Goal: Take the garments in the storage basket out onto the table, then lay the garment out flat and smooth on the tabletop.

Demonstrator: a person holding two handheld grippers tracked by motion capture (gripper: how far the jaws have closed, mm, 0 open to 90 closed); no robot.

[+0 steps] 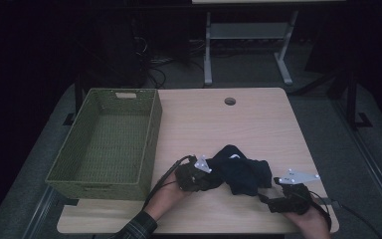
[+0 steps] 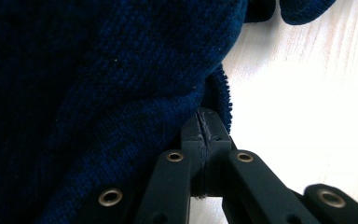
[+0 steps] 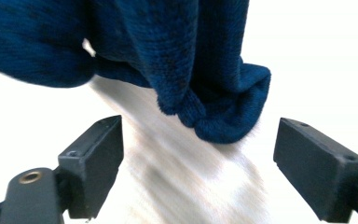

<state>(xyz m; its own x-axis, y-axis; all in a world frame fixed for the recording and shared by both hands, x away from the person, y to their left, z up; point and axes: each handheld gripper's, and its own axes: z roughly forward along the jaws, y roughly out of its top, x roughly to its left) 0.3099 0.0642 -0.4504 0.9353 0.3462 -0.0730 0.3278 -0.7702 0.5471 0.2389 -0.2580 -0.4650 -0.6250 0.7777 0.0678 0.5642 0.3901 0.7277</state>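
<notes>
L gripper (image 1: 199,175) clamped on navy knit cloth (image 1: 241,169); R gripper (image 1: 278,193) wide open, empty, cloth end at its 11 o'clock.

At the lower middle of the high view, the left tongs (image 1: 195,174) are black with a grey three-cornered plate and a trailing black cable; a plaid sleeve (image 1: 138,228) shows below. The right tongs (image 1: 291,196), lower right, match. Brass-ringed screws dot the jaw arms.
</notes>
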